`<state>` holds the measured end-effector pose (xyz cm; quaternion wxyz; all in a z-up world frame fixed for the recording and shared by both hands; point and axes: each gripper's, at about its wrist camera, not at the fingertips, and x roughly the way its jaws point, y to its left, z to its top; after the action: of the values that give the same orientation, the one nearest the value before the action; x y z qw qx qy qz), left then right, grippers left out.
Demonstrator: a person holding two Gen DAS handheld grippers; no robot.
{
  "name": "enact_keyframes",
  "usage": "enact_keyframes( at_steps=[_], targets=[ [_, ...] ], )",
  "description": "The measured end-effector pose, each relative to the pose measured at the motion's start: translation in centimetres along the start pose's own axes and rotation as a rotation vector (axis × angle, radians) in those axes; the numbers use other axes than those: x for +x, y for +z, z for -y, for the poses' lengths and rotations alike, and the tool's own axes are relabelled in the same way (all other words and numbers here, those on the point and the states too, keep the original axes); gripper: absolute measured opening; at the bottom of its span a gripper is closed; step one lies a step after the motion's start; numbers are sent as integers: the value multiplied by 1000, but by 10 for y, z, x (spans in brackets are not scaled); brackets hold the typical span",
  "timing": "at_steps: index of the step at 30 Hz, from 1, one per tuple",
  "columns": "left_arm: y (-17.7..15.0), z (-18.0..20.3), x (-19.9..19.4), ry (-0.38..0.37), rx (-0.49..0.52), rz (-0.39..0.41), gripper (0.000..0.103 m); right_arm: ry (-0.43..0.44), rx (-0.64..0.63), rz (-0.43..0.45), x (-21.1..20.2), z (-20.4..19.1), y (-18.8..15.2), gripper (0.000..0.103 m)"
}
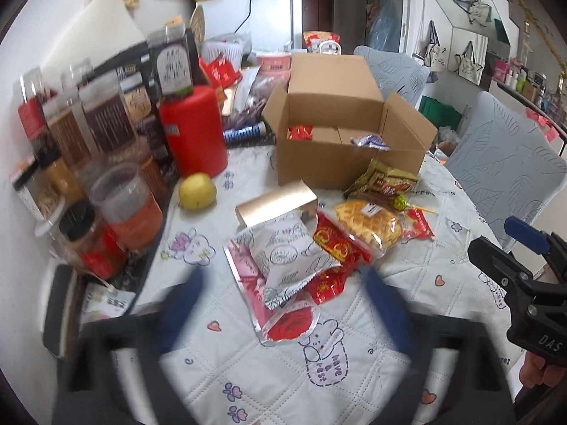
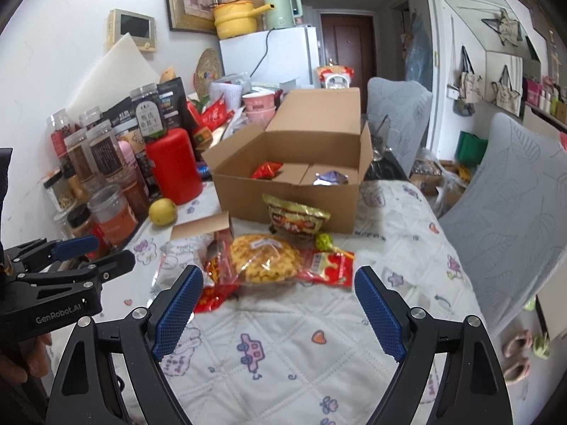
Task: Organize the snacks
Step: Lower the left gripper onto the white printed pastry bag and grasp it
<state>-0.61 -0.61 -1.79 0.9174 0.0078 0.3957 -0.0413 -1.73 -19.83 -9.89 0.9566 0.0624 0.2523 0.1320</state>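
An open cardboard box (image 1: 329, 163) (image 2: 283, 194) stands on the quilted table and holds a red packet (image 1: 300, 131) and a purple packet (image 1: 368, 140). In front of it lies a pile of snacks: a white patterned packet (image 1: 290, 251), red packets (image 1: 336, 244), a yellow waffle bag (image 1: 368, 223) (image 2: 264, 258), a green-brown packet (image 1: 386, 180) (image 2: 296, 217) and a gold box (image 1: 276, 203). My left gripper (image 1: 283, 304) is open and empty, blurred, just short of the pile. My right gripper (image 2: 280, 304) is open and empty, just short of the waffle bag.
Jars and bottles (image 1: 88, 148) and a red canister (image 1: 193, 131) line the left wall. A yellow fruit (image 1: 197, 191) lies beside them. Two grey chairs (image 1: 503, 166) stand at the table's right. A white fridge (image 2: 269, 56) stands behind.
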Motion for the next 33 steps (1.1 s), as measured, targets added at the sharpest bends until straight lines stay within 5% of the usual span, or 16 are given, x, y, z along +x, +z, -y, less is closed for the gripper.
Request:
enact_keyframes(
  at_steps=[16, 33],
  targets=[
    [-11, -15, 43, -12, -80, -84, 103, -26, 54, -96, 40, 14, -19, 88],
    [21, -2, 93, 16, -54, -124, 103, -60, 53, -131, 76, 33, -5, 88]
  ],
)
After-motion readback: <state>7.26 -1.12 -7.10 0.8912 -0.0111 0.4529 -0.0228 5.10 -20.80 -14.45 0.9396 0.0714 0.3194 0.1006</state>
